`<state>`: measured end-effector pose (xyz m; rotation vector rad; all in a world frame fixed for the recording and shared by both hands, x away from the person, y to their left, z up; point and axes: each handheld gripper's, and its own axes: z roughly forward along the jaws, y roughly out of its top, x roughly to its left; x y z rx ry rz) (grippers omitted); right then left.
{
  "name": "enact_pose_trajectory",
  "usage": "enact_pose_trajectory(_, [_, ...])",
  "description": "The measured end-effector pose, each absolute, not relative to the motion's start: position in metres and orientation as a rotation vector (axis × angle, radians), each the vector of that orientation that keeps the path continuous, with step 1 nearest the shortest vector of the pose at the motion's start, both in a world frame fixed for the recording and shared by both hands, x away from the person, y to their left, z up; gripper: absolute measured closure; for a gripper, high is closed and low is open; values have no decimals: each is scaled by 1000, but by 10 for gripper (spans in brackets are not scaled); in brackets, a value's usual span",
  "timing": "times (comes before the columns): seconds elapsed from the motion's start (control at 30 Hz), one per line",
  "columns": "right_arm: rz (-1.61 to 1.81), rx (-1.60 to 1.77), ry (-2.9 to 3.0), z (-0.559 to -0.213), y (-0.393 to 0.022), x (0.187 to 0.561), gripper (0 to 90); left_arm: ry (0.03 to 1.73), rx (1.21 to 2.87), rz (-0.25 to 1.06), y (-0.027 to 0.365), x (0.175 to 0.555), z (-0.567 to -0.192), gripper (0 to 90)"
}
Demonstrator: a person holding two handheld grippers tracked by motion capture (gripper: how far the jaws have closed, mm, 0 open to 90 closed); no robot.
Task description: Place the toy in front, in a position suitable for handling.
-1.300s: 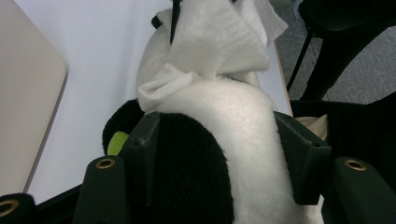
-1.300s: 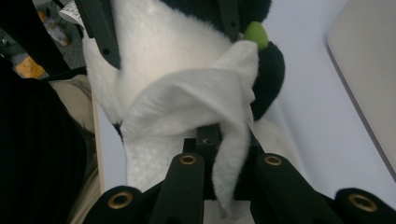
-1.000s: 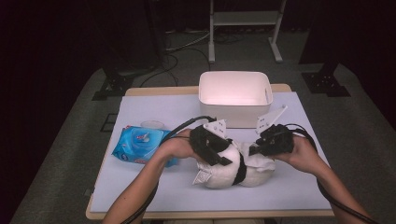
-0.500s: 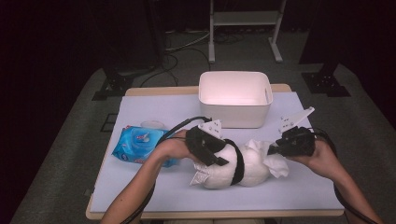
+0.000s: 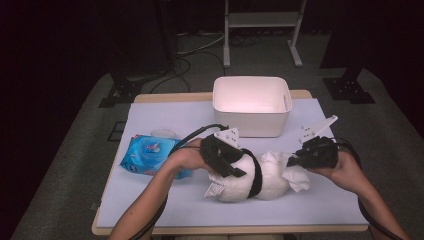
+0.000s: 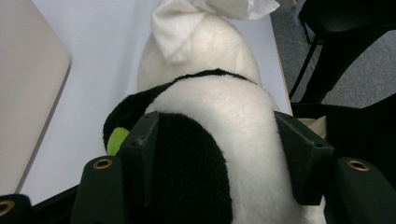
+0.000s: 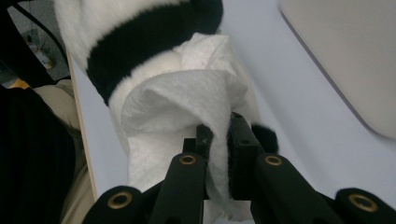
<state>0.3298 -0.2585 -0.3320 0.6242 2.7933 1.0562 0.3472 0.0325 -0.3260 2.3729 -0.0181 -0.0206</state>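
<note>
Bench (image 5: 165,210): flat wooden top under a pale lavender matte sheet, same as before. The rigid white rectangular plastic tub (image 5: 251,105) at the back hasn't moved. My black-and-white plush toy (image 5: 250,177) lies front-centre on the bench, just ahead of the tub, long axis running left-right across the high view; the end wrapped in tissue points to my right. Fur is soft and fuzzy with a black band round the middle, and a small lime-green patch shows in the left gripper view.

Change since a second ago: my right gripper (image 5: 295,161) has gone from on top of the toy out to its right end. Left gripper (image 5: 235,172) has stayed put over the toy's left half.

The glossy blue soft-pack of wet wipes (image 5: 147,155) sits left of the toy, near my left wrist, unmoved.

Crumpled white paper tissue (image 7: 187,107): thin, creased, dimpled texture, draped over the toy's right end.

Left jaws stand apart, clamped on either side of the toy's body. Right jaws are nearly together, pinching a fold of the tissue.
</note>
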Motion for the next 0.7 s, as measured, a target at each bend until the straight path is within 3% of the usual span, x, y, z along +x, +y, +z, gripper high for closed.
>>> enact_pose_trajectory(0.57, [996, 458, 2887, -326, -200, 337, 844, -31, 2386, -10, 22, 347, -323, 375])
enact_pose_trajectory(0.7, [986, 469, 2889, -330, -203, 340, 850, 17, 2386, 1, 22, 348, -323, 308])
